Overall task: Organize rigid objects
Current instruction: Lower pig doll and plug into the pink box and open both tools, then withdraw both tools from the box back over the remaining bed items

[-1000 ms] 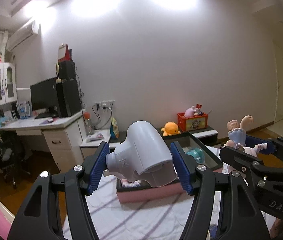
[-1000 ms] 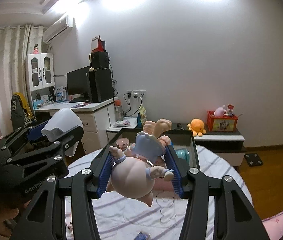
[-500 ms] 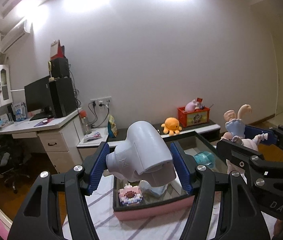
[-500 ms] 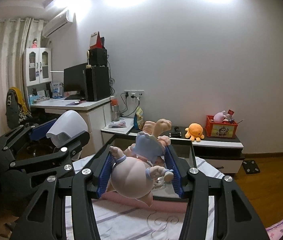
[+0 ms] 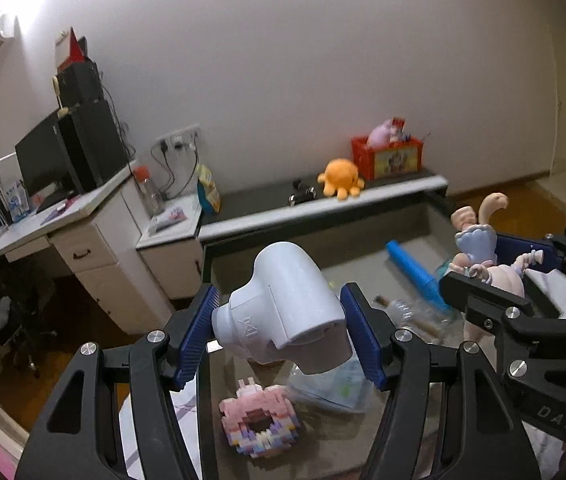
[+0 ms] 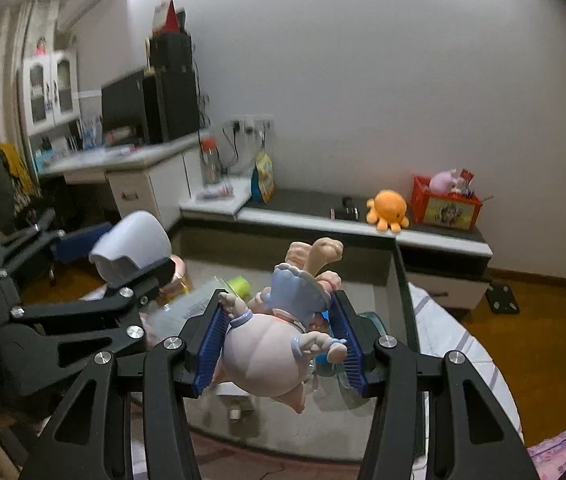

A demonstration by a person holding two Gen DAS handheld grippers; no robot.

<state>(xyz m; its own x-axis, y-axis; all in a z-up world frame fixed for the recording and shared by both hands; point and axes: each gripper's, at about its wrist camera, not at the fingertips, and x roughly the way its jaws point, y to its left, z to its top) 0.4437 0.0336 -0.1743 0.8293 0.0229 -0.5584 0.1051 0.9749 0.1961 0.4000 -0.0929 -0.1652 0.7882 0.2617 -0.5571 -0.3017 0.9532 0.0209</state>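
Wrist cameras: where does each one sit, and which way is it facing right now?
Left wrist: on the left hand-held gripper, looking forward and down into the open box; its fingers clamp a white pipe fitting; right hand-held gripper at the right edge.
Right wrist: on the right hand-held gripper, same heading; its fingers clamp a pink figurine; left gripper at left.
Shared: box, orange octopus plush, red crate, desk.
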